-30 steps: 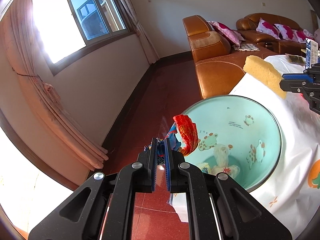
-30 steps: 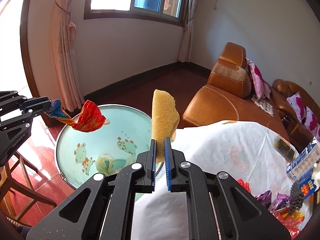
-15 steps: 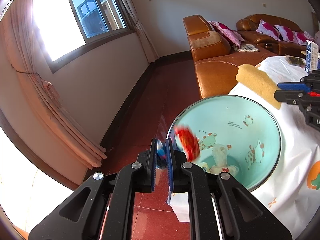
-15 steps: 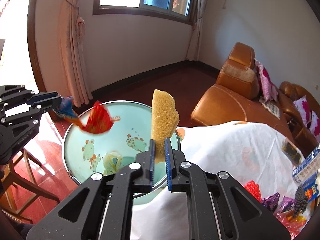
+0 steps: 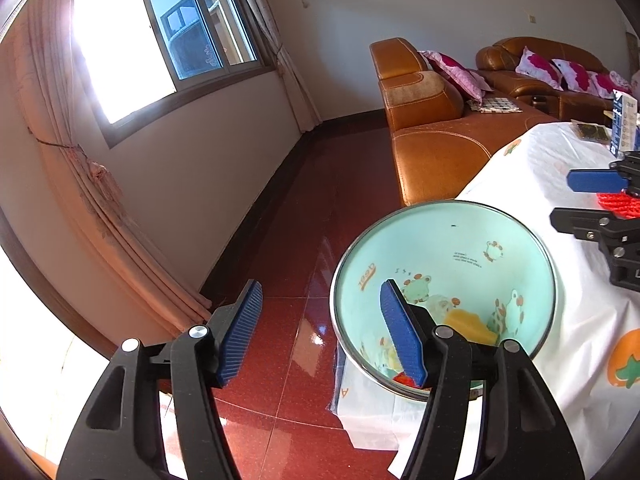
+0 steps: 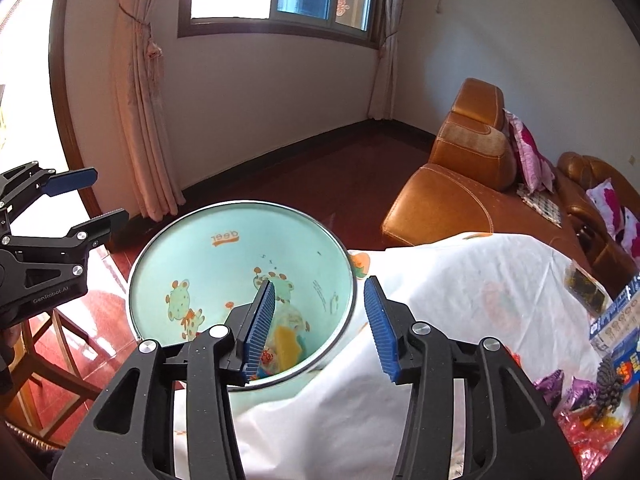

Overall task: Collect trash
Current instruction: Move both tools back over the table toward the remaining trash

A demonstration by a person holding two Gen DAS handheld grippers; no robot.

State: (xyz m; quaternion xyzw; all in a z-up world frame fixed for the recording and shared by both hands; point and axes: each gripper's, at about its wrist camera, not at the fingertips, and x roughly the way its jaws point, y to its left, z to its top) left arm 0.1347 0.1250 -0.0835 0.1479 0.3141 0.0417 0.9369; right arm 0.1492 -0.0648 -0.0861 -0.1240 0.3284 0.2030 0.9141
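Mint-green bin [image 6: 244,240] at twelve o'clock took my drops; left gripper [image 5: 320,332] and right gripper [image 6: 320,328] were opening, empty, best kept centred over its mouth.

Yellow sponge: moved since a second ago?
Yes. The yellow sponge was up between the right gripper pads, above the bin rim; now it lies down inside the bin, jaws opening, nothing between them.

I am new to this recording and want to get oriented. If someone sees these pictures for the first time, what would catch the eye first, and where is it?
The mint-green bin with cartoon animals stands at the edge of the white-clothed table, and the yellow sponge lies at its bottom. Above it, the left gripper and right gripper are opening with nothing between the jaws. Behind stands an orange leather sofa.
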